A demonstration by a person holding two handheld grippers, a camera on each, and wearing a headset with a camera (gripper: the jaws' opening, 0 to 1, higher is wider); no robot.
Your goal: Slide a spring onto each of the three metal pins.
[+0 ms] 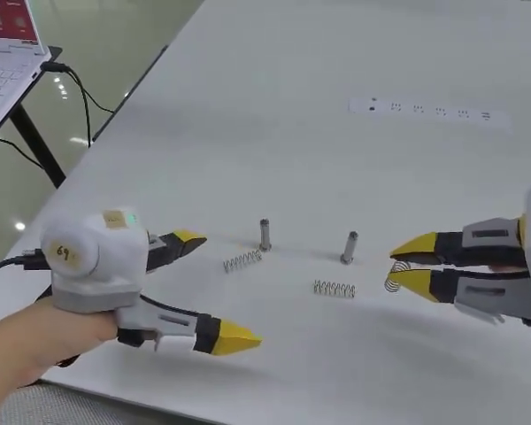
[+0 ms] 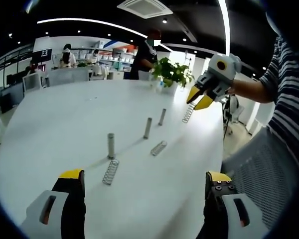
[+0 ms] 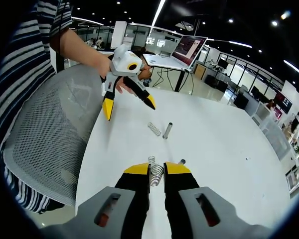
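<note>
Your table [image 1: 336, 177] is a smooth white top with a soft satin sheen (the ceiling lights blur on it rather than mirror). The pins [image 1: 265, 235] are dull grey metal with smooth sides. The loose springs [image 1: 334, 289] are thin bright wire, and so is the spring [image 3: 156, 175] in your right gripper [image 3: 157, 169]. That gripper and the left gripper [image 1: 226, 288] have matt white and grey plastic shells, with black jaws and smooth yellow tips. Near you, the chair [image 3: 50, 129] is grey open mesh, and your sleeve [image 3: 35, 50] is striped cloth.

Counter [image 1: 292, 133]: two pins [image 1: 265, 235] upright, two springs [image 1: 334, 289] flat.
Right hand-held gripper [image 1: 396, 266] pinches third spring [image 1: 392, 282]; left hand-held gripper [image 1: 226, 287] agape.
</note>
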